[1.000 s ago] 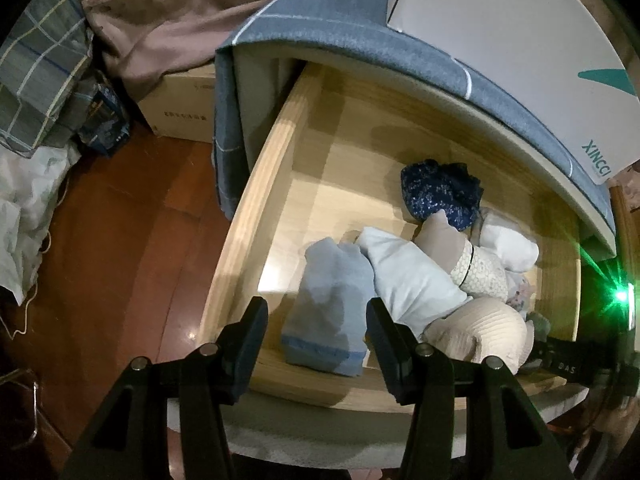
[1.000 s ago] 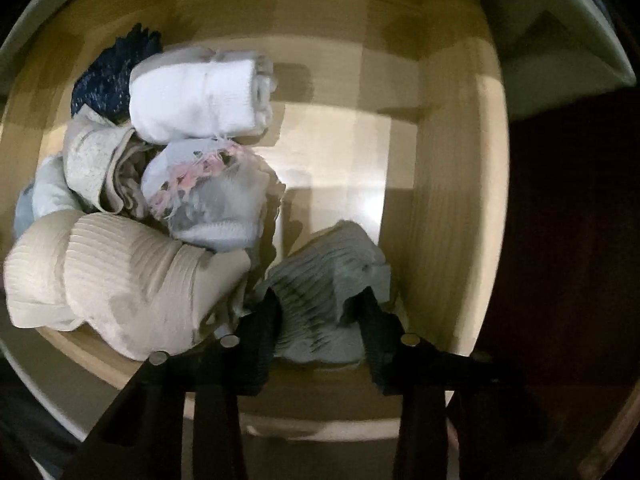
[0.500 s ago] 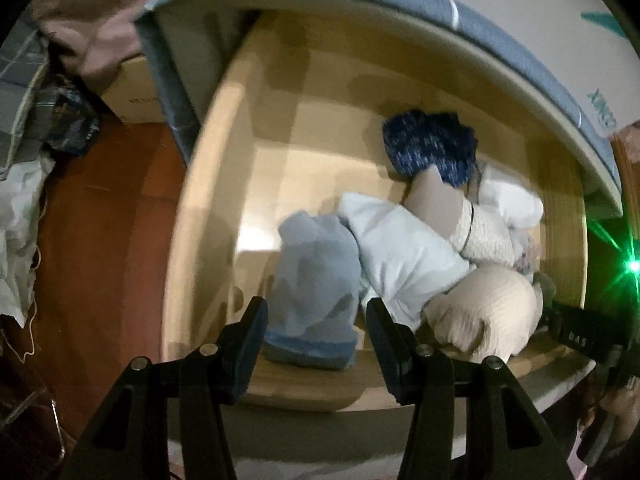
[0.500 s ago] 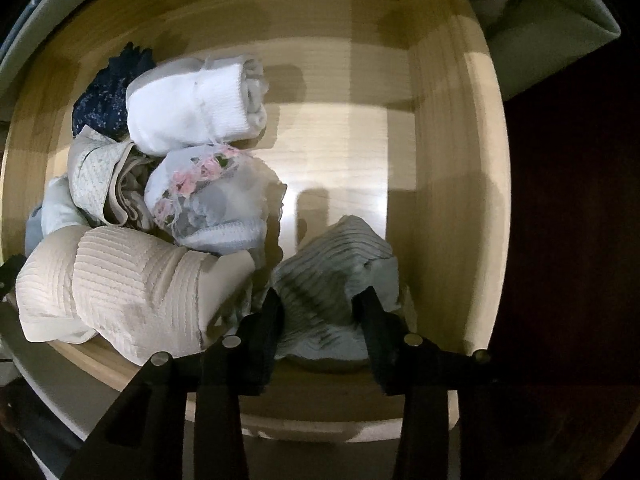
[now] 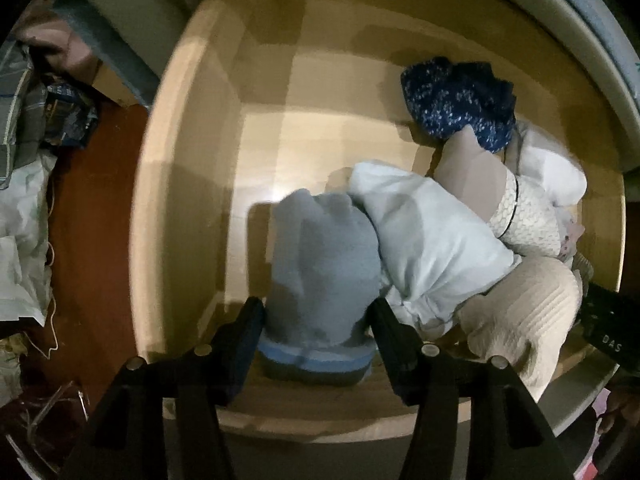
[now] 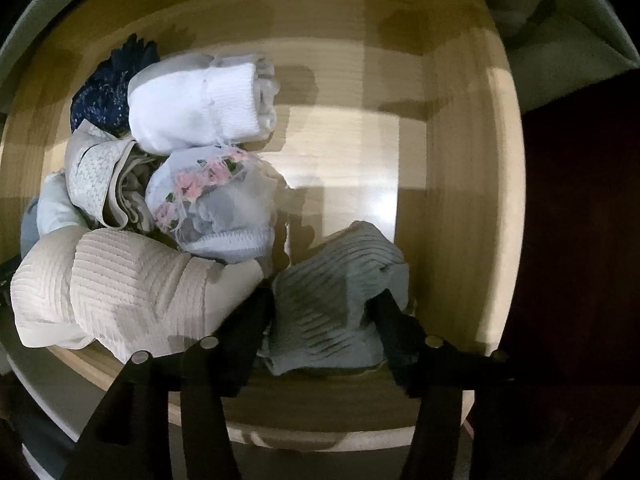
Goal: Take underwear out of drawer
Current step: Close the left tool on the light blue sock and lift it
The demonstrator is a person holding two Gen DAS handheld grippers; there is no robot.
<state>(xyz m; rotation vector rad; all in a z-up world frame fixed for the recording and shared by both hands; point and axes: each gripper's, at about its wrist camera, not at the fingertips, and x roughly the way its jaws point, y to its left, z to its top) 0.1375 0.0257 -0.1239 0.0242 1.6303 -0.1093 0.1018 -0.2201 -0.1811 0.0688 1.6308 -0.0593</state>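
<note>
my left tool (image 5: 316, 320) points down into the open wooden drawer (image 5: 192, 168), over its near left part. its jaws have just been opening a little and stand wide, one on each side of the folded light blue underwear (image 5: 320, 272) that lies against the front wall; the pads sit just beside the cloth and do not press on it. right of that piece lie a pale white bundle (image 5: 432, 248), a cream ribbed piece (image 5: 524, 312) and, further back, a dark blue speckled one (image 5: 456, 100). the reddish floor (image 5: 92, 216) shows left of the drawer.

my right tool (image 6: 324, 316) also points down, at the drawer's near right part. its jaws have just been opening and now straddle the grey ribbed underwear (image 6: 340, 296), which lies on the drawer bottom between them; whether the pads touch it i cannot tell. left of it sit the cream piece (image 6: 112, 288), a sheer piece with pink flowers (image 6: 212, 200) and a white roll (image 6: 200, 108).
</note>
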